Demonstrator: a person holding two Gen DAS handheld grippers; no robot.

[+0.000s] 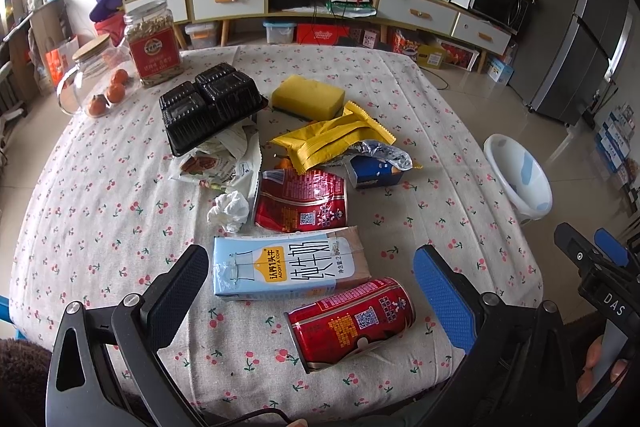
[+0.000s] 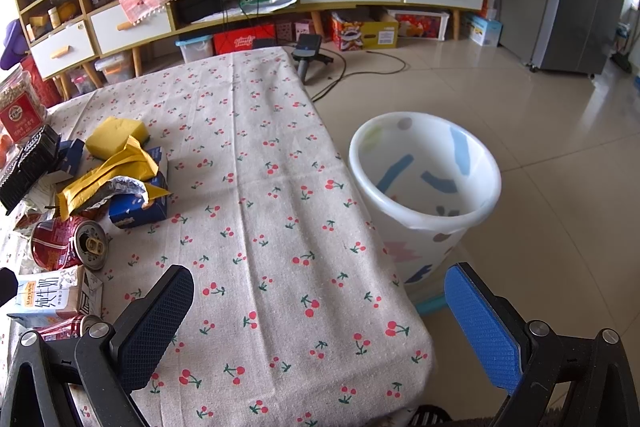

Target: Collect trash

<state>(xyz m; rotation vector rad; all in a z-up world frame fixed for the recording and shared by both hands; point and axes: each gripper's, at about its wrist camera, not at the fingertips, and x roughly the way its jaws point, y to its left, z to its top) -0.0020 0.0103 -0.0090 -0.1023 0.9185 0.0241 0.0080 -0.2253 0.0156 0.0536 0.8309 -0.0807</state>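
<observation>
The red can is seen lying on its side on the desk, squarely between the spread fingers of the left tool, long axis crosswise; the right tool, also spread and empty, is nearer the bin

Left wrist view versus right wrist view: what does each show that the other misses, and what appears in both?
Only the left wrist view shows the crumpled tissue, the oranges beside the glass jar, and the right gripper at its edge. Only the right wrist view looks into the white bin standing on the floor beside the table, and it shows the opened top of a red can. Both show the milk carton, yellow sponge, yellow wrapper and cherry-print tablecloth. Both grippers are open.
</observation>
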